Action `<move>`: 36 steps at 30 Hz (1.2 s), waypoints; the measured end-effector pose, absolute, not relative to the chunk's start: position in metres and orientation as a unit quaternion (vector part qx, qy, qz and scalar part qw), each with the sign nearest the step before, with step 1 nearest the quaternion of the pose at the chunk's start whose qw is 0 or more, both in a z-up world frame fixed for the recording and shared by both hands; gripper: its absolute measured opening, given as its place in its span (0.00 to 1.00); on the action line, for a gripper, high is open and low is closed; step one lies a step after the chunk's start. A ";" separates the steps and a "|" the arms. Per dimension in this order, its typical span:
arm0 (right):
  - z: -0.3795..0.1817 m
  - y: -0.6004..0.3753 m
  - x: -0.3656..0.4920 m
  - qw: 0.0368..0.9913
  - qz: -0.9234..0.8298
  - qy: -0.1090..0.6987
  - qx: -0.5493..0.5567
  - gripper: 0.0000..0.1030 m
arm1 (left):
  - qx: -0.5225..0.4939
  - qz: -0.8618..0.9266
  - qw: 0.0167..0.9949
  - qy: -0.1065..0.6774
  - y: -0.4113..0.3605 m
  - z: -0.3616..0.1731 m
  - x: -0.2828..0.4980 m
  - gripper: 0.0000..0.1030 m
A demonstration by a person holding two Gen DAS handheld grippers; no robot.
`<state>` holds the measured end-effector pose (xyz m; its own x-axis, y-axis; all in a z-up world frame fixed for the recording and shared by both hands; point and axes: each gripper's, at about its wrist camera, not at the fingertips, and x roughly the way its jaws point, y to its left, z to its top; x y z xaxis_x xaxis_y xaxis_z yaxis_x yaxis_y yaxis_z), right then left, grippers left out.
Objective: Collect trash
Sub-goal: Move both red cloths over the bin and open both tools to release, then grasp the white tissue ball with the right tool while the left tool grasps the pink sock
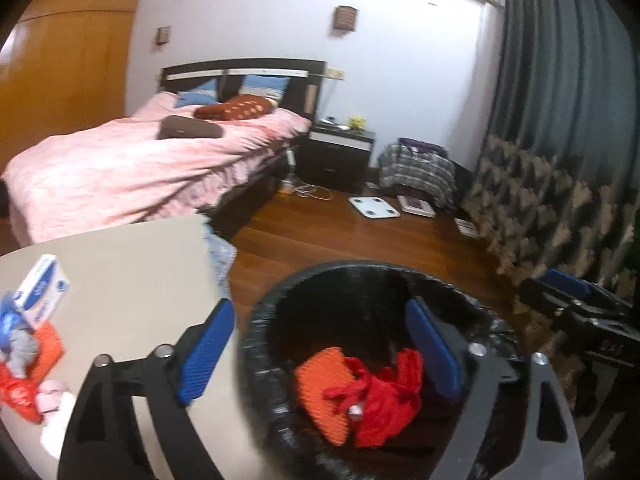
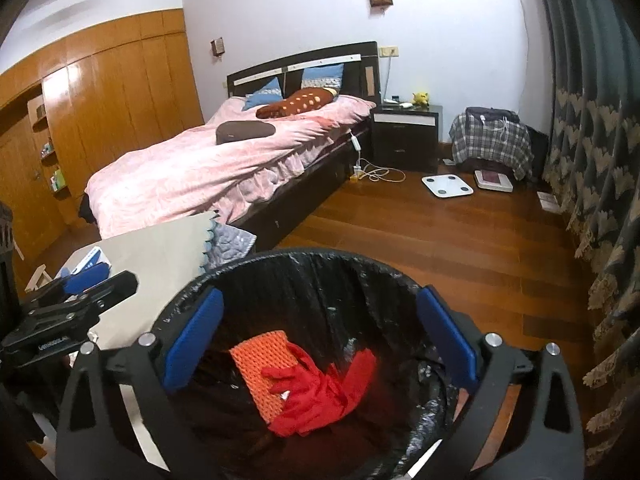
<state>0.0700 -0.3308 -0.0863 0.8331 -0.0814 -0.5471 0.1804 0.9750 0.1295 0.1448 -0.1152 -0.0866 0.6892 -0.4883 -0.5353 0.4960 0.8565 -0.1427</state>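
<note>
Trash, a crumpled red plastic bag [image 2: 320,404] and an orange foam net sleeve [image 2: 262,364] whose long axis runs near-to-far, lies in the black-lined round bin [image 2: 280,264], with the left gripper [image 1: 320,352] and right gripper [image 2: 320,344] both spread and empty above; no writing legible.

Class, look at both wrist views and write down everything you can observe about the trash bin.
The bin is round and open-topped, lined with a shiny, crinkled black plastic bag folded over its rim. It stands upright on the wooden floor, beside the beige table. Inside lie an orange mesh piece and, partly over it, a crumpled red bag. Both open claws, left and right, hover over its mouth, empty; neither visibly touches it.
</note>
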 end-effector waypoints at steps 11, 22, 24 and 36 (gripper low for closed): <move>-0.079 -0.268 0.098 0.953 -0.008 0.290 0.087 0.95 | -0.008 -0.167 0.945 0.280 -0.017 -0.078 0.140 0.94; -0.086 -0.172 0.131 0.948 0.079 0.299 0.070 0.95 | -0.001 -0.056 0.961 0.272 0.086 -0.085 0.127 0.94; -0.089 -0.152 0.138 0.946 0.098 0.300 0.069 0.95 | 0.002 -0.037 0.961 0.273 0.102 -0.089 0.126 0.94; -0.123 -0.069 0.160 0.932 0.156 0.322 0.048 0.95 | -0.005 0.025 0.955 0.295 0.173 -0.129 0.117 0.94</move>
<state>0.1600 -0.0687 -0.1233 0.7434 0.3226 -0.5859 -0.2603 0.9465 0.1909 0.1171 0.1732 -0.1291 0.8250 0.0446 -0.5634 -0.0504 0.9987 0.0053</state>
